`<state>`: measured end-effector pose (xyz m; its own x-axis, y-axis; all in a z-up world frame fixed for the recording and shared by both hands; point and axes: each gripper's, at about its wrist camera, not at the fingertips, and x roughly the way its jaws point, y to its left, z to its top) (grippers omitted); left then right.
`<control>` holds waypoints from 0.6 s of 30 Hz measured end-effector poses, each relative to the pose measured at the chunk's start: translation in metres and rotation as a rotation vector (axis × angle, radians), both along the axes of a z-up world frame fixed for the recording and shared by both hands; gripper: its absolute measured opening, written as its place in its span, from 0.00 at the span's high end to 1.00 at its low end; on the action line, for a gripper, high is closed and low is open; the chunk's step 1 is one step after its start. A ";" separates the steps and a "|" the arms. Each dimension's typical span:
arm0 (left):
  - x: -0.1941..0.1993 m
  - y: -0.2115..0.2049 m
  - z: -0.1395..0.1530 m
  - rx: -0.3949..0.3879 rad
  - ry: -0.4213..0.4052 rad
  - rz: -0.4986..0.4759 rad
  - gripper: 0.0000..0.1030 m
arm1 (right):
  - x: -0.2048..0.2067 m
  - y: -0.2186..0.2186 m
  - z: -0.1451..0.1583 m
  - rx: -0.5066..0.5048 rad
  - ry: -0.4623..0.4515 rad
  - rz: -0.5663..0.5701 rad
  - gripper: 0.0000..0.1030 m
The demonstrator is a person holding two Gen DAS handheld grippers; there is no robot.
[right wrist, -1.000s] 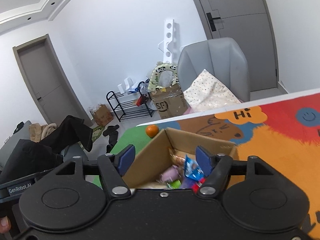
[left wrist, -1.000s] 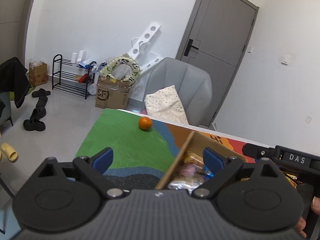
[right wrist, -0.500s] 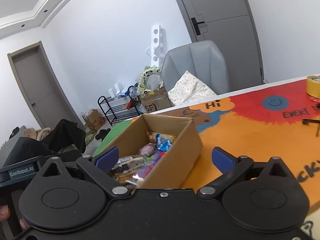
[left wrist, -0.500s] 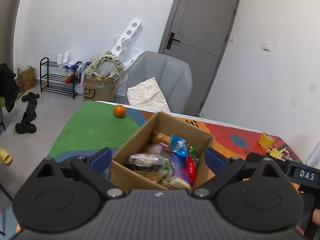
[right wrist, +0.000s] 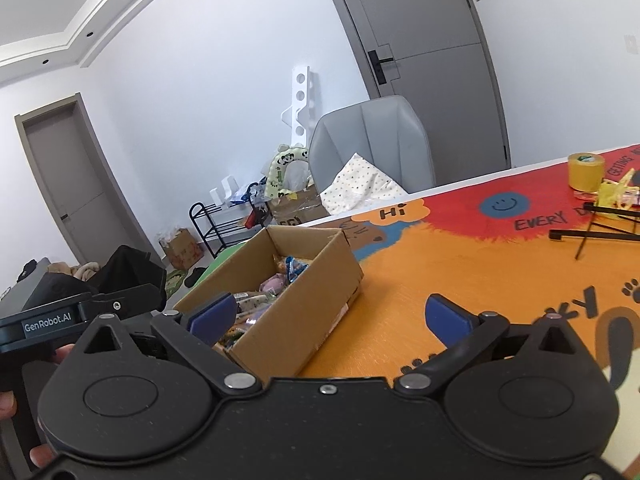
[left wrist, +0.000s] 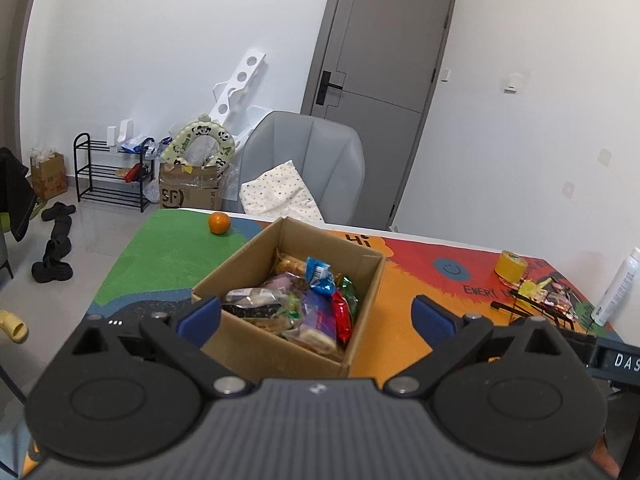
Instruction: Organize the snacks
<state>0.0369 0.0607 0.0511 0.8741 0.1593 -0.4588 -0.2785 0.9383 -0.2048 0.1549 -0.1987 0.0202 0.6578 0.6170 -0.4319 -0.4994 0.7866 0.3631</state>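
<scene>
I hold my left claw [left wrist: 316, 316] and right claw [right wrist: 328, 314] spread wide and empty, the left still widening, short of the cardboard box [left wrist: 280, 356], which sits toward the surface's [left wrist: 404, 300] left edge and keeps the snacks [left wrist: 304, 308] gathered inside
</scene>
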 end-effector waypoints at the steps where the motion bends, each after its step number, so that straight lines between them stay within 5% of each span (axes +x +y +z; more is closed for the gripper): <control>1: -0.004 -0.002 0.001 0.003 -0.002 -0.004 0.02 | -0.003 -0.002 0.001 0.000 -0.006 -0.002 0.00; 18: -0.073 -0.028 0.020 0.072 0.005 -0.021 0.00 | -0.071 -0.041 0.026 -0.001 -0.064 -0.018 0.00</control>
<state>-0.0360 0.0330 0.0710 0.8753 0.1733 -0.4515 -0.2593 0.9562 -0.1356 0.0842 -0.2401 0.0459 0.6948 0.6047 -0.3892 -0.5076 0.7958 0.3302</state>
